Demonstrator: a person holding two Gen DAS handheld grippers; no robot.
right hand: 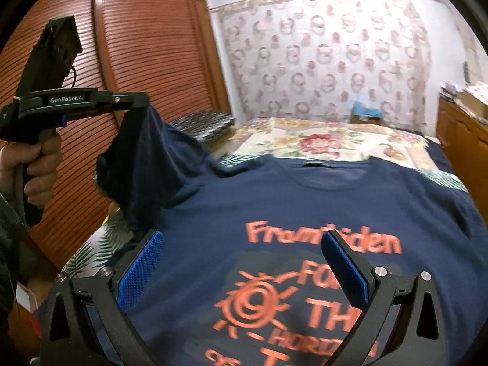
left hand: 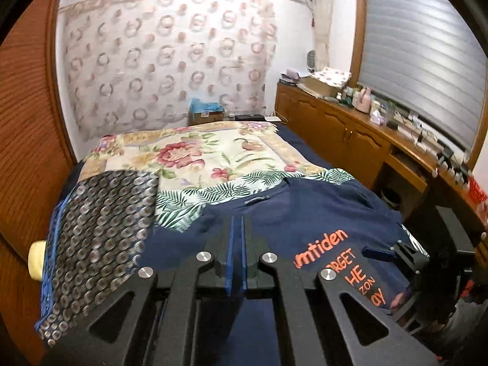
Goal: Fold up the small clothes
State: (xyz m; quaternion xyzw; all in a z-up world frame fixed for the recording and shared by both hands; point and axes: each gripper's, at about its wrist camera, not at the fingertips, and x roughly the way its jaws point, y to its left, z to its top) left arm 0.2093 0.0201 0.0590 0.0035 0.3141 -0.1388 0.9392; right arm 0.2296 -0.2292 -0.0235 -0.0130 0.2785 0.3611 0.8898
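Evidently the left gripper point(right hand: 143, 106) is clenched on the sleeve point(right hand: 137, 158) of the navy T-shirt point(right hand: 305, 198) and holds it lifted, presumably to swing it inward for a fold. The shirt lies print-up on the floral bedspread point(left hand: 213, 149). Over the print (orange lettering and a sun) the right gripper point(right hand: 244, 268) hovers, jaws spread wide, gripping nothing. A cardboard box point(left hand: 204, 116) beyond the bed holds something blue, too blurred to name.

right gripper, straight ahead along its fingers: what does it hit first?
Most likely the navy blue T-shirt with orange print spread on the bed. The open right gripper hangs over its chest; depth is unclear, but the fabric fills the line ahead.
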